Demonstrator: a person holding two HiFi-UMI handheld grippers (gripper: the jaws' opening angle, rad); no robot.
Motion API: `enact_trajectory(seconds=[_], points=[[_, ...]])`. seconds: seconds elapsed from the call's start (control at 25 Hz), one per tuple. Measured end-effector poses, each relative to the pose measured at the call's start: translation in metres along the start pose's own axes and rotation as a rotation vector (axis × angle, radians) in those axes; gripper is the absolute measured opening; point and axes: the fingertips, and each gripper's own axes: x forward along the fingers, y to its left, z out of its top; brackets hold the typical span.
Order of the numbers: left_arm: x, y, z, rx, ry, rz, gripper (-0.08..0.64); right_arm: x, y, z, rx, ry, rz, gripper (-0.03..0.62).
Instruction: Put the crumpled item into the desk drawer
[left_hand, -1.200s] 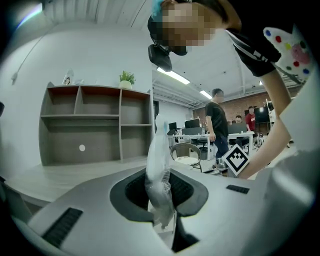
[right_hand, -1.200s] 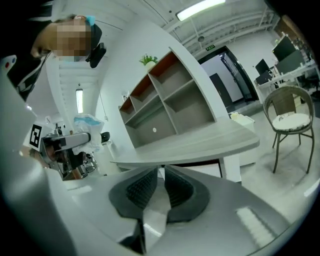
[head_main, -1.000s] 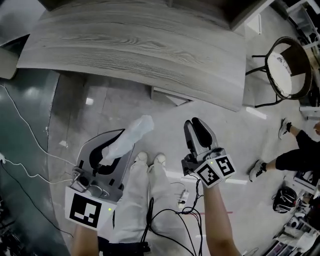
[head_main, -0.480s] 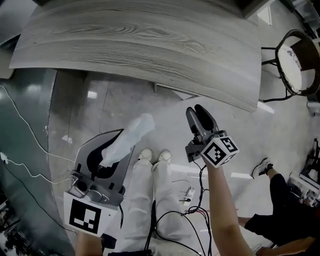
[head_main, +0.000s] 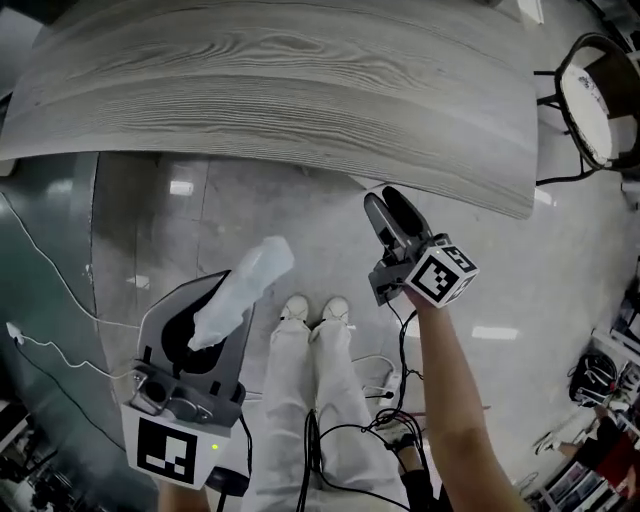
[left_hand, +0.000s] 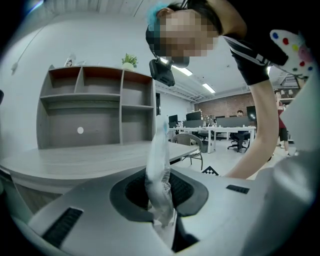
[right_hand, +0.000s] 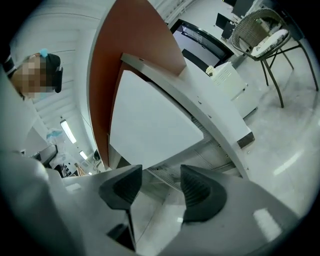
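Desk matt grey wood-grain; floor glossy; crumpled item translucent plastic.

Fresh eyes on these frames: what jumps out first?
The crumpled, pale translucent plastic item stands out, clamped in the left gripper at the lower left of the head view. The right gripper, near the edge of the curved grey wood-grain desk, has just been opening its fingers, with nothing between them.

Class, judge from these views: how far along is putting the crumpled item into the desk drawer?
Done: the left gripper is shut on the crumpled translucent plastic item. In hand: the right gripper, its fingers just opening with nothing between them, faces the underside of the grey wood-grain desk. Left: no open drawer shows, so opening it and placing the item remain.
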Motion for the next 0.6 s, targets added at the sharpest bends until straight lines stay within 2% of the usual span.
enact_trajectory(seconds=[0.36, 0.6], points=[[0.008, -0.002, -0.011, 0.005, 0.024, -0.016, 0.054, 0.012, -0.006, 0.022, 0.054, -0.111, 0.056, 0.252], [0.009, -0.003, -0.014, -0.009, 0.020, -0.012, 0.054, 0.013, 0.000, 0.026, 0.063, -0.133, 0.128, 0.232]])
